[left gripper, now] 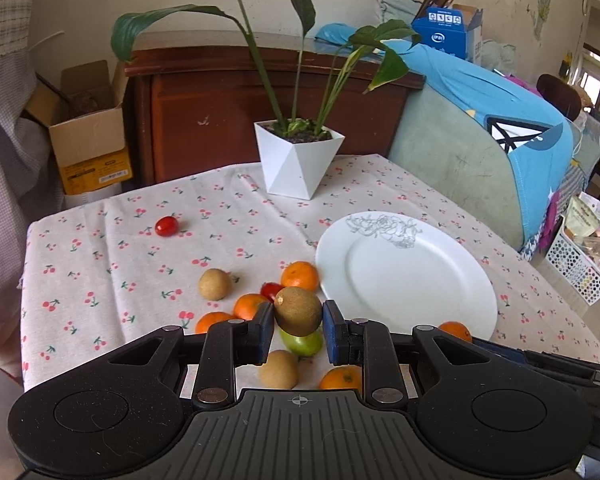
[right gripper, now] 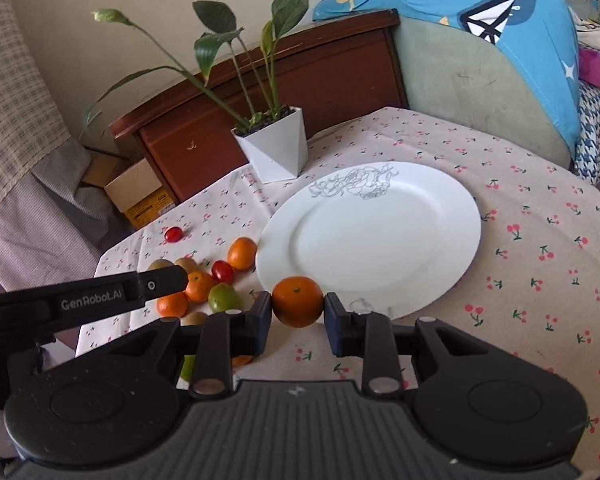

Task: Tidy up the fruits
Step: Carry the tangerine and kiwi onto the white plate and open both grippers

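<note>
left hand-held gripper: closed on a brown kiwi, held above the loose fruit
right hand-held gripper: closed on an orange, held at the near rim of the plate
plate: white, nothing on it, on the surface
loose fruit: oranges, kiwis, a green fruit and red tomatoes left of the plate
far tomato: apart from the rest
plant pot: behind the plate

Clearances as I see them: the white plate lies bare and open from above. Left of it, loose fruit crowds the desk. The potted plant blocks the far edge; its leaves overhang.
</note>
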